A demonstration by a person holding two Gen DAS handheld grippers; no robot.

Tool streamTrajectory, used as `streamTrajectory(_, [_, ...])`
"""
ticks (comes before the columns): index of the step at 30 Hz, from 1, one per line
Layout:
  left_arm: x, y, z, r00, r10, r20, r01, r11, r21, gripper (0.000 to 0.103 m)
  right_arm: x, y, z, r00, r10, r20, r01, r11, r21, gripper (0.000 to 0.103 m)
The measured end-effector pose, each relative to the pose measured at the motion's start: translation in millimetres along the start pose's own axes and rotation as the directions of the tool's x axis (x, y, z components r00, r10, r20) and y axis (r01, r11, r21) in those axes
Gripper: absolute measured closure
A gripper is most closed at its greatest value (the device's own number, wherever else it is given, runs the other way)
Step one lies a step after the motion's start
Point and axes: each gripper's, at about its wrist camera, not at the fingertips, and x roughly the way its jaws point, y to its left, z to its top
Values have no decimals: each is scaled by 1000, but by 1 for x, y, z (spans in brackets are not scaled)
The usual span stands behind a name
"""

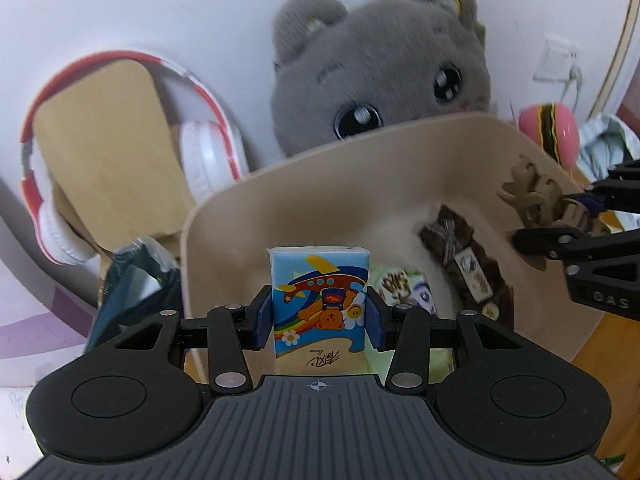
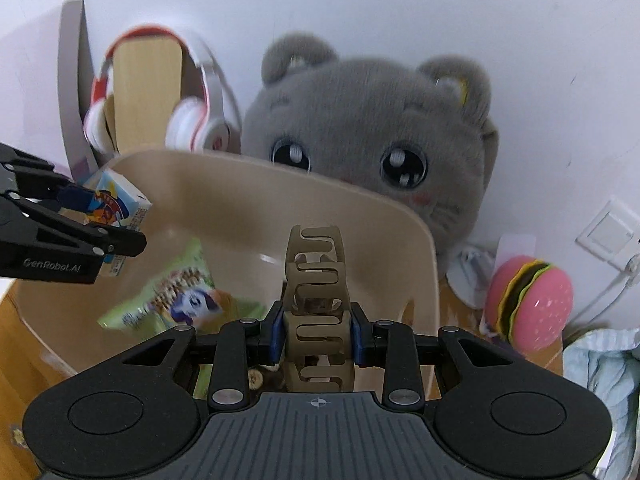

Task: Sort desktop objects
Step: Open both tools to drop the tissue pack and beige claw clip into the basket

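The left gripper (image 1: pixel 320 312) grasps a tissue pack (image 1: pixel 320 300) between its blue pads, upright, above the near left part of the bin (image 1: pixel 240 216). The right gripper (image 2: pixel 318 330) clamps a tan hair clip (image 2: pixel 318 280) over the bin's right side. Inside the bin lie a green snack bag (image 2: pixel 176 296) and a brown strip (image 1: pixel 468 264) (possibly a hair band; its kind is hard to read).

Risks, by judgement:
- The pack sits just inside the near wall. An early release could tip it over the rim toward the dark pouch (image 1: pixel 132 280) outside.
- The clip is slotted and curved. A slack grip could let it twist or snag on a pad at release.
- Both grippers work over one bin and could collide if lowered together.

Hidden or unclear: the bin floor under each gripper body is blocked. The plush cat (image 2: pixel 372 140) is cut off below its eyes by the far rim. The headphones (image 1: pixel 120 152) are blurred.
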Motion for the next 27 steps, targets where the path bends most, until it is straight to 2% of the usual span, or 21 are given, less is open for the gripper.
streamTrajectory(5, [10,-6,-7,999,-14,-38,15,1000,18,56,16,8,-7,999,-21,-49,19,999,-39,73])
streamTrajectory(9, [8,-4,-10,999,-32,-28,32,999,-6,52,23,13,-10,997,-32,-70,27,997,-72,71])
streamTrajectory(10, [7,-4,-10,999,-33,-25,33,999,-9,46,24,14,-11,997,-33,-73,27,997,-74,63])
streamTrajectory(12, [2,-3,-10,999,-34,-6,34,999,-11,41,25,15,-12,997,-37,-73,32,997,-74,60])
streamTrajectory(16, [-12,1,-12,999,-36,36,37,999,-23,35,20,16,-14,997,-44,-58,40,997,-73,42])
streamTrajectory(20, [-34,7,-17,995,-57,79,59,998,-25,33,1,18,-15,998,-57,0,56,995,-86,28])
streamTrajectory(24, [-60,11,-29,990,-74,119,74,997,2,31,-29,16,-20,996,-52,77,59,994,-90,23])
streamTrajectory(27, [-77,14,-42,987,-95,132,92,995,31,30,-50,13,-29,992,-46,121,57,994,-90,13])
